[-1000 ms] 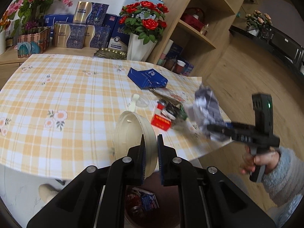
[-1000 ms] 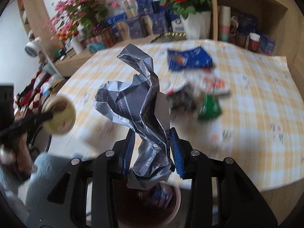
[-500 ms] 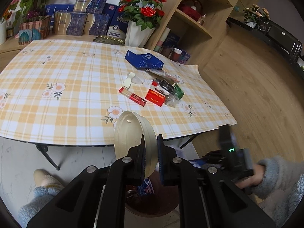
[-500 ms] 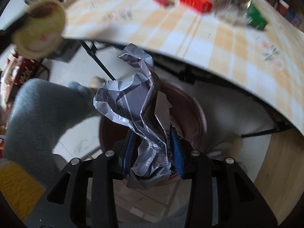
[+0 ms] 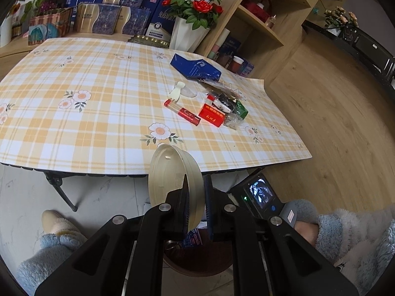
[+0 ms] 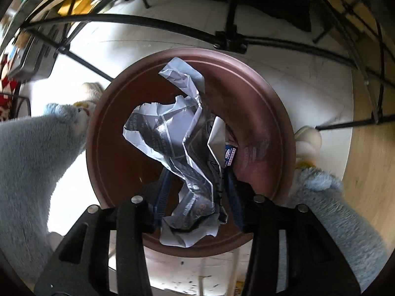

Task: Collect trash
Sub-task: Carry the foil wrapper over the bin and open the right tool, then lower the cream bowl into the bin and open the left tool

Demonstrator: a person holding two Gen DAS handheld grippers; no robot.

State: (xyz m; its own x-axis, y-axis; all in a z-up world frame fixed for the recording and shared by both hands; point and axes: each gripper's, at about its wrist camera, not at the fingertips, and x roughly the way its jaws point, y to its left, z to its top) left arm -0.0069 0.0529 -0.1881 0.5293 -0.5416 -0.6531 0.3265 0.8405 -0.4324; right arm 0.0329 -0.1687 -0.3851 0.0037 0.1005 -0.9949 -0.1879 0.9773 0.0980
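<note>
Left wrist view: the left gripper (image 5: pixel 196 197) has its jaws clamped on the rim of a cream paper bowl (image 5: pixel 172 180), which stands on edge with its underside facing left. Below the fingers sits the brown trash bin (image 5: pixel 197 259) on the pale floor, with a printed wrapper (image 5: pixel 193 238) lying inside. Beyond the bowl is the table (image 5: pixel 98 123) under a yellow checked cloth with flowers. Litter on it lies in a cluster toward the right: a blue packet (image 5: pixel 195 66), a small white plastic fork (image 5: pixel 176 91), a red tube (image 5: pixel 184 112), a red box (image 5: pixel 211 116), a black-and-white wrapper (image 5: pixel 224 103), a green packet (image 5: pixel 240 109) and some clear film (image 5: pixel 232 120). At the far edge stands a white vase of red roses (image 5: pixel 190 14), with gift boxes (image 5: pixel 108 17) to its left and wooden shelves (image 5: pixel 259 14) to its right. The back of the right gripper (image 5: pixel 259 192), with a small lit screen, shows low on the right, held by a hand (image 5: pixel 303 229) in a fluffy pale blue sleeve (image 5: pixel 353 236)

Right wrist view: the right gripper (image 6: pixel 197 185) points straight down over the trash bin (image 6: pixel 271 113). Its jaws are opening, and the crumpled grey foil wrapper (image 6: pixel 182 133) hangs between them above the bin's mouth; the left pad stands clear of it, while contact at the right pad cannot be told. The table's black frame (image 6: pixel 229 42) crosses the top, and fluffy blue fabric (image 6: pixel 32 167) fills both sides
</note>
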